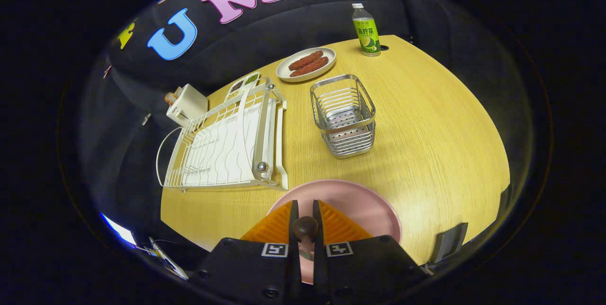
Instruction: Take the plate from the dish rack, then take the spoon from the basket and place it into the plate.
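Spoon (305, 229) clamped between fingers (279, 227), over pink plate (374, 205) near table (426, 153) edge

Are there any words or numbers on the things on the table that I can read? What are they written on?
Green bottle: its label has print, but it is too small and blurred to read.
Tongs: two black-and-white square markers, which are patterns, not words. The tongs are shut on the spoon over the pink plate.
I can see no writing on anything else on the table.
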